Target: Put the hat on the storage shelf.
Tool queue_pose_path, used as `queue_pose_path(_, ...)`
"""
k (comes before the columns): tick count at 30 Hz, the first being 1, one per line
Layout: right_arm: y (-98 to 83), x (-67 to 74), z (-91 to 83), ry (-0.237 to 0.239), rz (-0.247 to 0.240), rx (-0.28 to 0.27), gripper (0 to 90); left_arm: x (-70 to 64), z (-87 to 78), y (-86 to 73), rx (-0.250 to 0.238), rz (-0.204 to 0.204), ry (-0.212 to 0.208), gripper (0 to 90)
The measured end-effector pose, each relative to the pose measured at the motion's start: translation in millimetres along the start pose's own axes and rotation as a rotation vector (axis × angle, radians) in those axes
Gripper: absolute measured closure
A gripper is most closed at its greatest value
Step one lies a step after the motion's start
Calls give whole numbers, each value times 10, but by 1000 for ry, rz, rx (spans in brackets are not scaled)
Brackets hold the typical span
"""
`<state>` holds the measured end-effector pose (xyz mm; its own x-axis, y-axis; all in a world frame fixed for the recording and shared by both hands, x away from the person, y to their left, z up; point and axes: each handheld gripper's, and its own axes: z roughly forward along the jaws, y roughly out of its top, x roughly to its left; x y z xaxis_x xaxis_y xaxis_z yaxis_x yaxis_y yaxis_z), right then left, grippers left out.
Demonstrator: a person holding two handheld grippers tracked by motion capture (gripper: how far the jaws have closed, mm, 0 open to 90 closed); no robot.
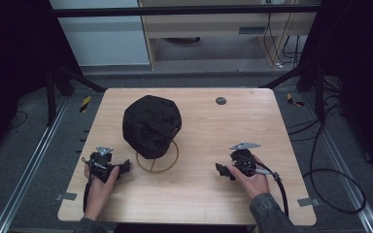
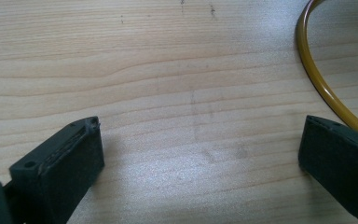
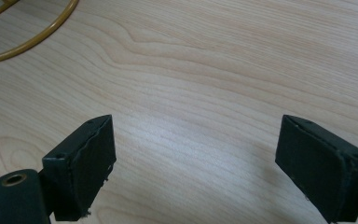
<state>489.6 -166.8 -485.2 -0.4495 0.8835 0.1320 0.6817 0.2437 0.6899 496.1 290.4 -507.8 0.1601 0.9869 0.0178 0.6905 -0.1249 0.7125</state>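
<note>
A black cap [image 1: 151, 124] rests on a gold wire stand whose ring base [image 1: 157, 163] lies on the wooden table [image 1: 252, 121]. My left gripper [image 1: 125, 167] sits low on the table just left of the ring, open, with bare wood between its jaws [image 2: 200, 140]. Part of the gold ring [image 2: 317, 77] curves past its right jaw. My right gripper [image 1: 222, 171] rests on the table to the right of the stand, open and empty [image 3: 196, 140]. The gold ring [image 3: 32, 39] shows at the upper left of the right gripper view.
A small dark round disc [image 1: 220, 100] is set in the table near its far edge. Cables [image 1: 320, 179] trail on the floor at the right. A light wooden cabinet [image 1: 213, 29] stands beyond the table.
</note>
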Motion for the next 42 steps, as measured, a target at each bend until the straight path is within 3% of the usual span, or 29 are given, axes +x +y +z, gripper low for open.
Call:
queue_pose_path(6, 29, 9, 113, 9, 27, -21, 125, -1, 1, 0, -1, -2, 0, 0)
queue_pose_path(22, 66, 16, 295, -11, 46, -34, 131, -2, 1, 0, -2, -2, 0, 0)
queue_pose_path(28, 59, 40, 316, -34, 18, -39, 129, -1, 1, 0, -1, -2, 0, 0)
queue_pose_path(32, 32, 102, 339, -71, -32, -39, 108, 0, 3, 1, -2, -2, 0, 0)
queue_pose_path(33, 12, 129, 360, -96, -63, -44, 95, 3, 6, 5, -2, -2, 0, 0)
queue_pose_path(42, -32, 131, 357, -95, -99, -54, 76, 22, 25, 23, -2, -19, 17, 0)
